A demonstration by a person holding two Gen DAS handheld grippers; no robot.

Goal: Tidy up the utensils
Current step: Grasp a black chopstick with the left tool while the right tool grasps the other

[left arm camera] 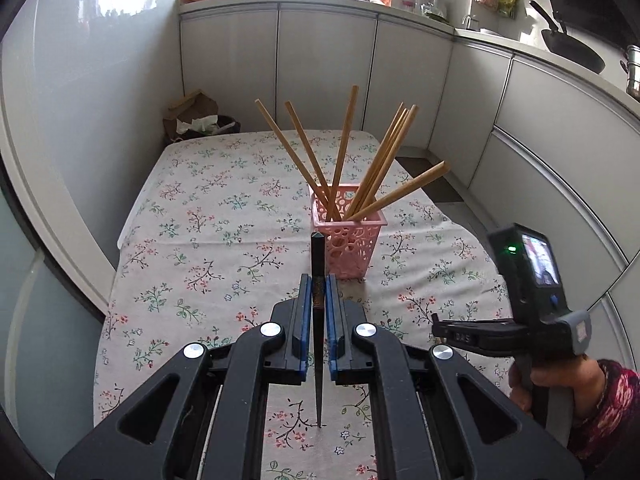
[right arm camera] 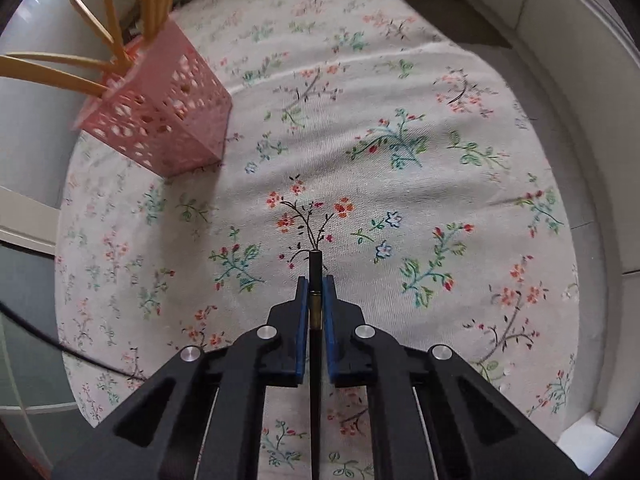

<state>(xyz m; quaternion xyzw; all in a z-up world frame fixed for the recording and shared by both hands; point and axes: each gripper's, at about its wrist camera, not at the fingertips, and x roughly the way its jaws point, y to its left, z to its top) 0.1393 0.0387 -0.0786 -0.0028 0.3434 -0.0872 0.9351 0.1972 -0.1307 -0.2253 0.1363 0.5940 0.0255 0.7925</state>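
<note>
A pink perforated holder [left arm camera: 350, 236] stands on the flowered tablecloth [left arm camera: 208, 216] with several wooden chopsticks [left arm camera: 376, 168] fanned out of it. My left gripper [left arm camera: 319, 288] is shut on a black chopstick [left arm camera: 318, 256], held a little above the cloth just in front of the holder, its thin tip pointing back toward me. At the right edge of that view a hand holds the right gripper [left arm camera: 436, 326] low over the cloth. In the right wrist view my right gripper [right arm camera: 316, 286] is shut on a second black chopstick [right arm camera: 315, 268], and the pink holder [right arm camera: 168, 112] stands up to the left.
The table ends at white cabinet fronts [left arm camera: 328, 64] behind and to the right. A bin with paper [left arm camera: 200, 122] sits past the far left corner. A black pan [left arm camera: 572, 50] rests on the counter at upper right. A dark cable [right arm camera: 60, 344] crosses the left side.
</note>
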